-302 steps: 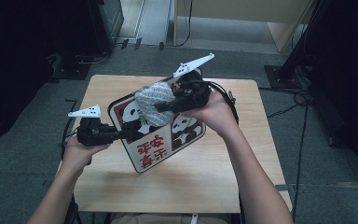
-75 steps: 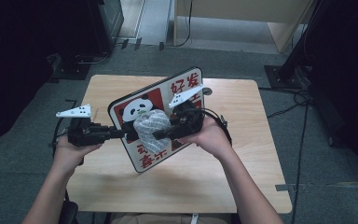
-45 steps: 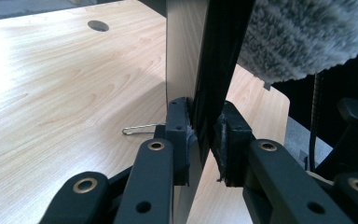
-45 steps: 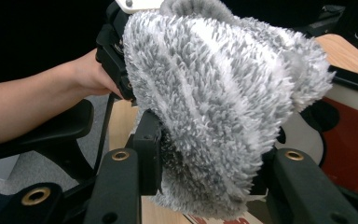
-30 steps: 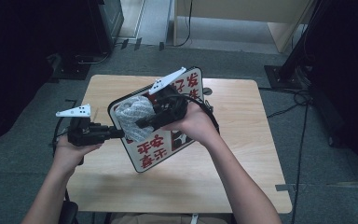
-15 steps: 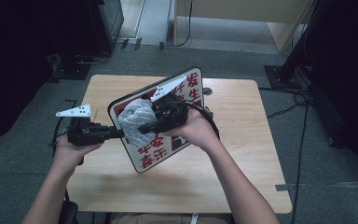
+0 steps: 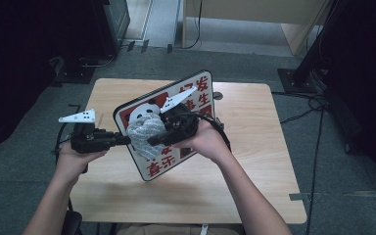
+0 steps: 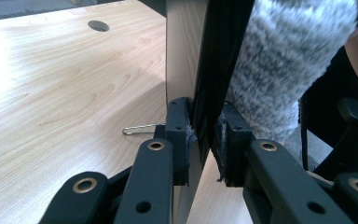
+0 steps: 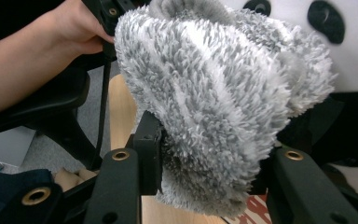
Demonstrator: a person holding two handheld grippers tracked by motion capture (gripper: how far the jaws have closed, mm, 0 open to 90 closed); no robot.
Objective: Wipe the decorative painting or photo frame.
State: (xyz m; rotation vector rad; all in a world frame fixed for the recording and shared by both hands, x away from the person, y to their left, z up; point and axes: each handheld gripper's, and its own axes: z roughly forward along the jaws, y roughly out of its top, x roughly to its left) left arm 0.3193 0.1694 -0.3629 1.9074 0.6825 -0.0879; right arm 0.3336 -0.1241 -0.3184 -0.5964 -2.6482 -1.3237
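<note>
A square sign board (image 7: 191,95) with a panda picture and red characters is held tilted above the table. My left gripper (image 7: 122,140) is shut on its left edge; in the left gripper view the pads (image 8: 179,128) pinch the thin board (image 8: 186,56) edge-on. My right gripper (image 7: 152,140) is shut on a fluffy grey cloth (image 7: 144,133) that presses against the board's face near the panda. In the right gripper view the grey cloth (image 9: 214,93) bulges between the jaws, with the panda's black patches (image 9: 324,16) behind it.
The light wooden table (image 7: 254,161) has a round cable hole (image 7: 217,95) at the back. A bent wire clip (image 8: 137,129) lies on the table (image 8: 51,93) under the board. Dark equipment and cables stand on the floor around the table.
My right gripper has slid the grey cloth down and left across the board's face. The left gripper and board have stayed put.
</note>
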